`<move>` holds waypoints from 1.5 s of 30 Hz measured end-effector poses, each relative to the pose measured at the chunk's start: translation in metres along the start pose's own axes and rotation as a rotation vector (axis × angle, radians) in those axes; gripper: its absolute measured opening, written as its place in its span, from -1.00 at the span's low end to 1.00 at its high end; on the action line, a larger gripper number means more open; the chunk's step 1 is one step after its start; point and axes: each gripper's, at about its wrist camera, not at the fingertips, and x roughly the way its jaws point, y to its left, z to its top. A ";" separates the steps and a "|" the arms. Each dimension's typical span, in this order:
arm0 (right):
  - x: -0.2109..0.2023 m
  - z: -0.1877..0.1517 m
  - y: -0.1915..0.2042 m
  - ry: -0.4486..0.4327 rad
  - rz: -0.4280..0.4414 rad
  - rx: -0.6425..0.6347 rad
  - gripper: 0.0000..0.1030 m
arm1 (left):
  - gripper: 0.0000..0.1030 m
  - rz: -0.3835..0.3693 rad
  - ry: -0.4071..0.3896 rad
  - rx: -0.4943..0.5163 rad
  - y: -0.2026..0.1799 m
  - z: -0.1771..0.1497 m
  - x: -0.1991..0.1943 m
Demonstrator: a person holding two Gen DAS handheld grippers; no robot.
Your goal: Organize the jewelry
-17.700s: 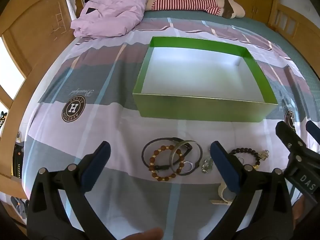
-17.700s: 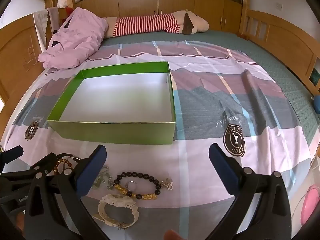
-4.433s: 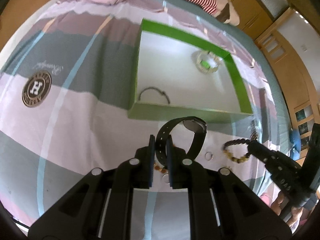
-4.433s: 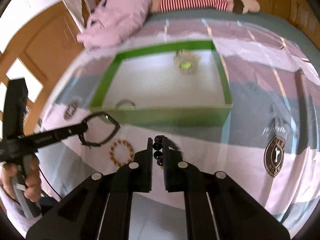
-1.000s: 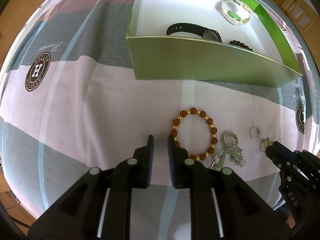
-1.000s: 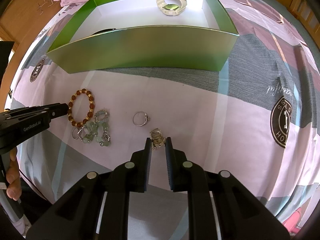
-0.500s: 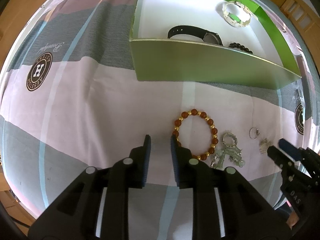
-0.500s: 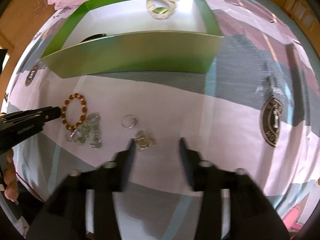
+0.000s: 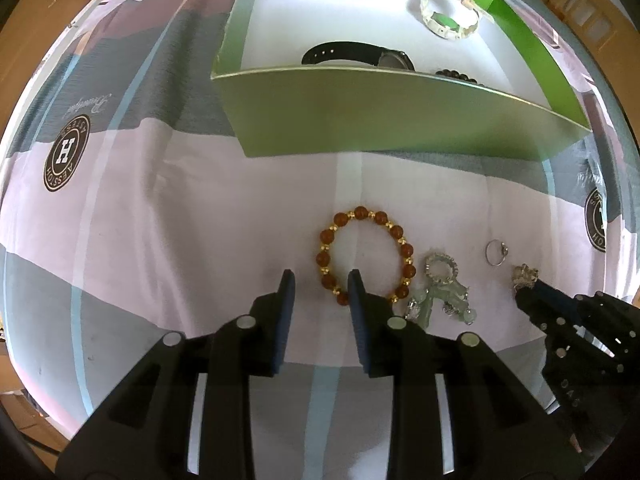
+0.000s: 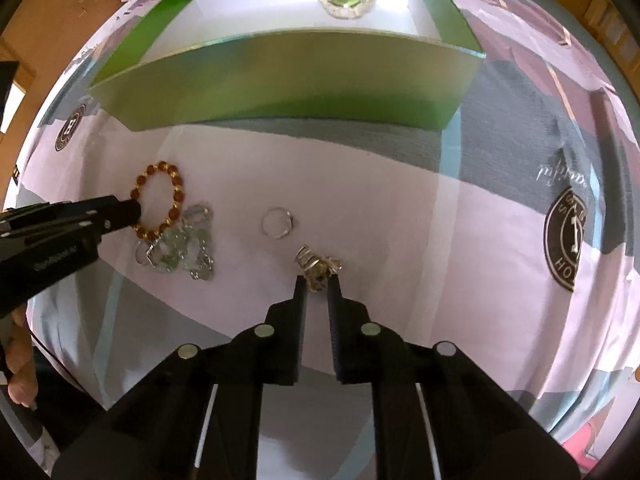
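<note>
The green box [image 9: 392, 120] sits on the bed's patterned sheet [image 9: 160, 220], and everything else is placed against it. Inside the box, against its far wall, lies a pale bangle with a green stone [image 9: 450, 20]; nearer the front wall lies a black wristwatch [image 9: 356, 54], and just right of the watch a dark bead bracelet [image 9: 456, 76] shows only partly above the front wall.

In front of the box, on the sheet, lies an amber and gold bead bracelet [image 9: 366, 256]. Touching its right side is a cluster of pale green stones on a silvery ring [image 9: 442, 288]. Farther right of the cluster, apart from it, lies a thin silver ring [image 9: 496, 252], and beyond that a small gold and silver trinket [image 10: 318, 266].

The left gripper [image 9: 320, 284] is low over the sheet in front of the box, its fingers [image 9: 286, 292] parted with a clear gap; the right-hand finger touches or overlaps the near-left edge of the amber bracelet, the bracelet lying outside the gap. In the right wrist view its tip meets the same bracelet's left side.

The right gripper [image 10: 318, 284] is also in front of the box, off to the right of the ring. Its fingers [image 10: 300, 288] stand close together with the near end of the trinket between their tips; whether they actually pinch it cannot be told
</note>
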 end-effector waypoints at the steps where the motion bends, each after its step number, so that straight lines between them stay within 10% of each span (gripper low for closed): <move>1: -0.002 0.000 -0.001 -0.011 0.005 -0.002 -0.80 | -0.47 0.000 0.000 0.001 0.000 0.000 0.001; 6: -0.013 0.003 -0.011 -0.060 0.031 0.036 -0.80 | -0.77 -0.050 0.011 -0.030 0.006 0.008 0.003; 27: -0.026 0.004 -0.027 -0.068 0.055 0.127 -0.38 | -0.50 -0.078 0.041 -0.077 0.017 0.020 0.015; 33: -0.020 0.002 -0.029 -0.044 0.046 0.134 -0.38 | -0.86 -0.012 0.016 -0.034 0.003 0.021 0.019; 45: -0.013 0.006 -0.013 -0.049 0.086 0.107 -0.73 | -0.86 -0.056 -0.036 -0.077 0.017 0.022 -0.006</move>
